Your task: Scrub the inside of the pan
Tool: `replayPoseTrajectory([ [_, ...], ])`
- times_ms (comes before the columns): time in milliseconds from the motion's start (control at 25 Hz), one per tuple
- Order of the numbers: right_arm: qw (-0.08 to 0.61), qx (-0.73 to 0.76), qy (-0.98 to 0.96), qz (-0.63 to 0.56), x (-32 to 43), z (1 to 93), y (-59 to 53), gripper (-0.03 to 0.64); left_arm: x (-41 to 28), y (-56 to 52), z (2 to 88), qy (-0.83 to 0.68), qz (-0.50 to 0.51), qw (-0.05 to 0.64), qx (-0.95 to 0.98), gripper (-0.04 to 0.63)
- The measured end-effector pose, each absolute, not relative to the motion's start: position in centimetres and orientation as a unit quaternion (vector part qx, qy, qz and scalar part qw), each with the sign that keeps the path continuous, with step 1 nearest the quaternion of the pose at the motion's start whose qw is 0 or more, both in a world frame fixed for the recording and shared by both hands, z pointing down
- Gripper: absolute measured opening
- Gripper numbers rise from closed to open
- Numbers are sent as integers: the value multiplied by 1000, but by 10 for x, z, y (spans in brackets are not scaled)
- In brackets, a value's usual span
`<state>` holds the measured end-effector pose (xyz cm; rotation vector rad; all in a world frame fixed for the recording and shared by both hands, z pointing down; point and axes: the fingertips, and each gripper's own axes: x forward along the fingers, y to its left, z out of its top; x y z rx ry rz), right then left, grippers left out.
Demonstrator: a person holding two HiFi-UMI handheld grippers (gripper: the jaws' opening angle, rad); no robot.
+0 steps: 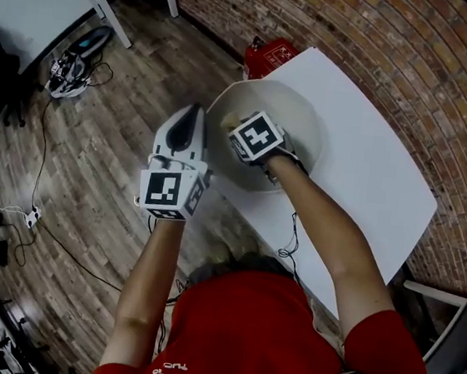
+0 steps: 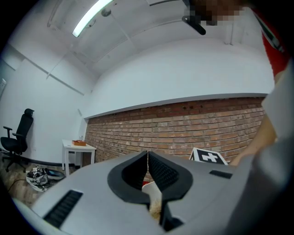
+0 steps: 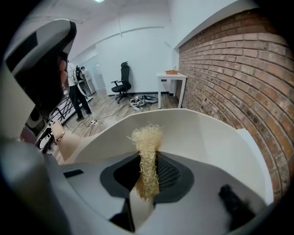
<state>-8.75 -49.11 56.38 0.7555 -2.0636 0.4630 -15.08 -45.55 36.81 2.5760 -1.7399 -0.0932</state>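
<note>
Pan (image 1: 304, 119) sits on the bench (image 1: 369, 176), centre frame; left tool (image 2: 148, 157) pinches its rim (image 1: 219, 103), right tool (image 3: 149, 161) clamps a scrubber (image 3: 147, 137) inside it.

White table (image 1: 368, 181) by brick wall (image 1: 359, 37) w/ cream pan (image 1: 301, 121) on its corner (nr the edge).

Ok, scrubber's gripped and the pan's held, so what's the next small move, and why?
Probably ease the right hand-held gripper forward until the scrubber presses the inside wall of the pan, then sweep briefly. The scrubber is clamped with its tuft facing that wall, contact unclear, and the left hand-held gripper is shut on the rim.
</note>
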Motion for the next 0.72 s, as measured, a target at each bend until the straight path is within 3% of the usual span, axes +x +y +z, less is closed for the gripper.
replayPoseTrajectory([
  [240, 452, 304, -817, 187, -86, 586, -497, 87, -156, -464, 374, -561, -26, 20, 827, 18],
  [720, 474, 378, -769, 204, -12, 597, -521, 87, -160, -470, 381, -555, -26, 26, 831, 18],
])
